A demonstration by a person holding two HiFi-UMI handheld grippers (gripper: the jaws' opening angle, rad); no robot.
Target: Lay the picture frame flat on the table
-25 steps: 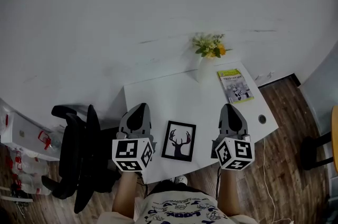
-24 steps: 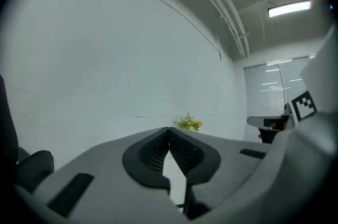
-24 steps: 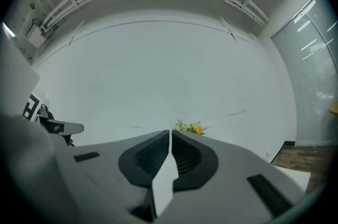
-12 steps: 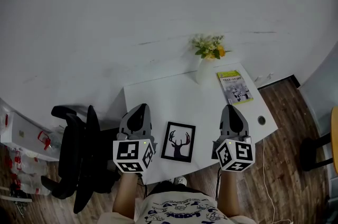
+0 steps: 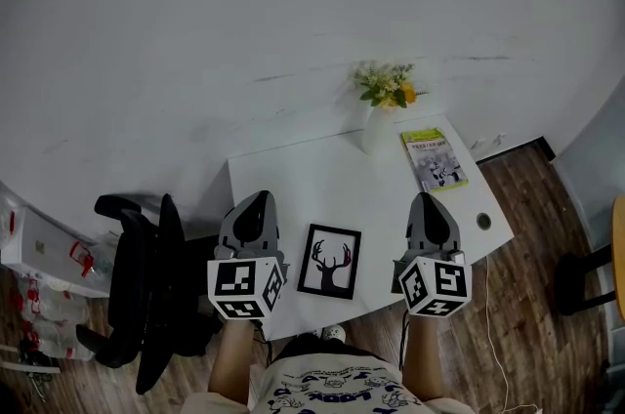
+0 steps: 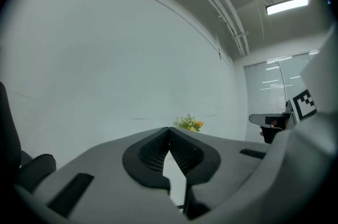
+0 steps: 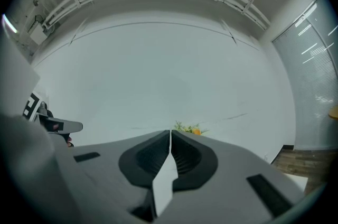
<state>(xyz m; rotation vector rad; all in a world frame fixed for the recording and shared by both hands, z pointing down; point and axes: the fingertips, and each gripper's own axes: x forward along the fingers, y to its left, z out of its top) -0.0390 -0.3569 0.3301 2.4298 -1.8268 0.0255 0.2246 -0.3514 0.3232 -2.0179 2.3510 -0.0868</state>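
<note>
- Plain white wall (image 5: 293,12) fills the head view from 9 through 12 to 3 o'clock.
- Brown wood-plank floor (image 5: 527,197) shows at 3 to 5 o'clock of the table.
- White rectangular table (image 5: 312,173) stands against the wall; I stand at its 6 o'clock edge.
- Black swivel office chair (image 5: 146,285) is at the table's 8 o'clock, just beside its corner.
- My left gripper (image 5: 259,197), grey with a marker cube, hovers over the table's 7 o'clock corner. In its own view the left gripper (image 6: 169,129) is clenched, tips meeting, nothing between them.
- My right gripper (image 5: 431,199) hovers over the 5 o'clock corner. In its own view the right gripper (image 7: 170,133) is clenched tight, nothing held.
- Black-framed picture of a dark antlered deer on white (image 5: 330,261) sits at the table's 6 o'clock edge, between the two grippers and apart from both. Its picture side faces up and it appears to lie flat.
- Thin book with a yellow-green cover (image 5: 435,158) lies flat at the table's 1 o'clock corner.
- White vase (image 5: 377,133) holding green stems and yellow flowers (image 5: 387,86) stands at 12 o'clock, just beside the book.
- Small round grey cable hole (image 5: 484,221) sits at the 4 o'clock edge.
</note>
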